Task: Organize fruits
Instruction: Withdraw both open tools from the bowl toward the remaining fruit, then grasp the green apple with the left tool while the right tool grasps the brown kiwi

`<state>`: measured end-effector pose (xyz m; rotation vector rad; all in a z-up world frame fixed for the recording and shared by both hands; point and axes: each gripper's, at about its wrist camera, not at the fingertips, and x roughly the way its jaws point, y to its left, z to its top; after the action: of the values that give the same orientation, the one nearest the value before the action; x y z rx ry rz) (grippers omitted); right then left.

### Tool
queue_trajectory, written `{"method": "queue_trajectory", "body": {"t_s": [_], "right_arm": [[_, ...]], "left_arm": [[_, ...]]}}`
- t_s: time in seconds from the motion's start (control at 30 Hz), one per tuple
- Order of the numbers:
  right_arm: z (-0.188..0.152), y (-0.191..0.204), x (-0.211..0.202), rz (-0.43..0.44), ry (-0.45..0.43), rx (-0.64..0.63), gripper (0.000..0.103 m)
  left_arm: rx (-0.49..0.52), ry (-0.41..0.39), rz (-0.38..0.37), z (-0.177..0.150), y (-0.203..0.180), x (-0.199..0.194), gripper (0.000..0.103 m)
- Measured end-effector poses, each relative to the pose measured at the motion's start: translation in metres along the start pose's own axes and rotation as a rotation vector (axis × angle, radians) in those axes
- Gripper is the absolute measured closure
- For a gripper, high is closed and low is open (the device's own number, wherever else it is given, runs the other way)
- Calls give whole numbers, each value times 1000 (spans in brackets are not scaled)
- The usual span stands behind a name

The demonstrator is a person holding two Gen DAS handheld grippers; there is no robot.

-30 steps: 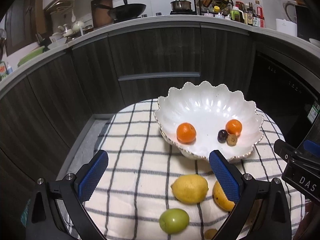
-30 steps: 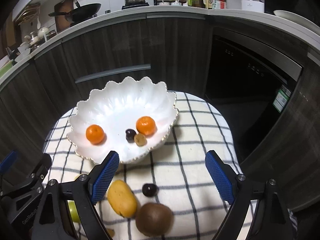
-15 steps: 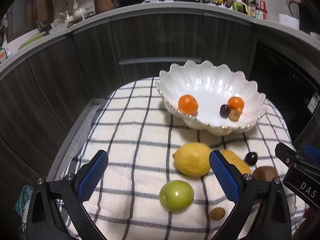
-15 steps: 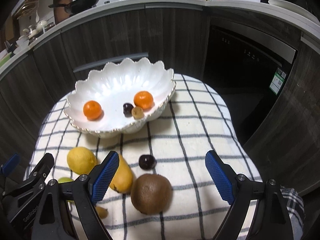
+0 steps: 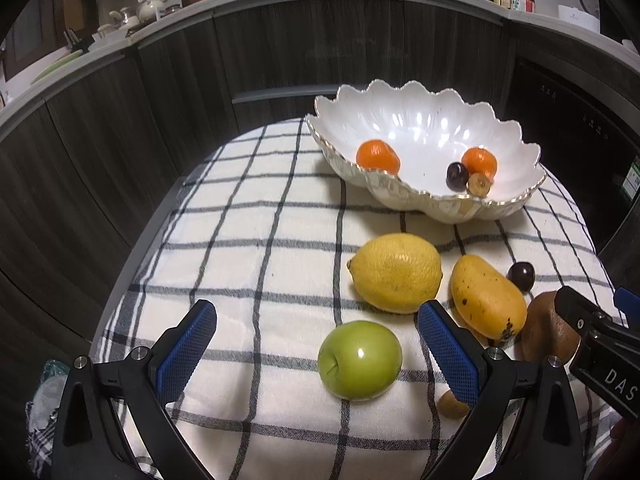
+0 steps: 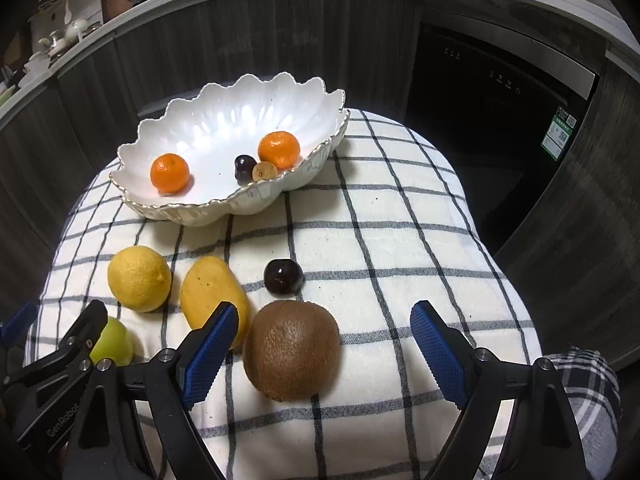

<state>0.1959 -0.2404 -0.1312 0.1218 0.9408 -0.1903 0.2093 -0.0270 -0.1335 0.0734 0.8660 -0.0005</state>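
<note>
A white scalloped bowl (image 5: 424,132) (image 6: 224,128) holds two mandarins (image 5: 378,156) (image 5: 479,161), a dark cherry (image 5: 457,176) and a small brown fruit (image 5: 479,189). On the checked cloth lie a lemon (image 5: 396,272) (image 6: 139,278), a mango (image 5: 486,298) (image 6: 210,294), a dark cherry (image 5: 521,276) (image 6: 283,277), a kiwi (image 5: 546,334) (image 6: 292,350), a green apple (image 5: 359,359) (image 6: 114,342) and a small brown fruit (image 5: 452,402). My left gripper (image 5: 316,350) is open with the apple between its fingers. My right gripper (image 6: 324,354) is open with the kiwi between its fingers.
The checked cloth (image 5: 256,248) covers a small round table with edges falling off on all sides. Dark kitchen cabinets (image 5: 280,64) curve behind it, with a dishwasher (image 6: 500,80) at the right. The other gripper's body (image 5: 600,356) shows at the right of the left wrist view.
Both grippers have drawn back and lowered toward the near fruits. The apple now lies between the left fingers and the kiwi between the right fingers. No fruit has moved.
</note>
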Motion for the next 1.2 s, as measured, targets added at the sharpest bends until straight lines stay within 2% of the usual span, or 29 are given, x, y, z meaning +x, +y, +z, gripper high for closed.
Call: {"method": "queue_trajectory", "body": {"t_s": [0.37,0.77,0.93,1.07,1.2], "right_arm": [[-12,0,11,-3,44,1,14],[-15,8,15,18,58,-32,14],[-18,10,24,48,92,-34,15],[-18,11,27,50,83,-42,16],[-17,11,33,65,96,-40,24]], "left_arm": [[20,28,3,-12,-2,10,2],[21,76,-18,-21,-2,22,10],[18,91,-33,-23,-3,26,18],[21,98,-43,-24,-5,29,24],[30,106,-55,-25,-7,30,30]]}}
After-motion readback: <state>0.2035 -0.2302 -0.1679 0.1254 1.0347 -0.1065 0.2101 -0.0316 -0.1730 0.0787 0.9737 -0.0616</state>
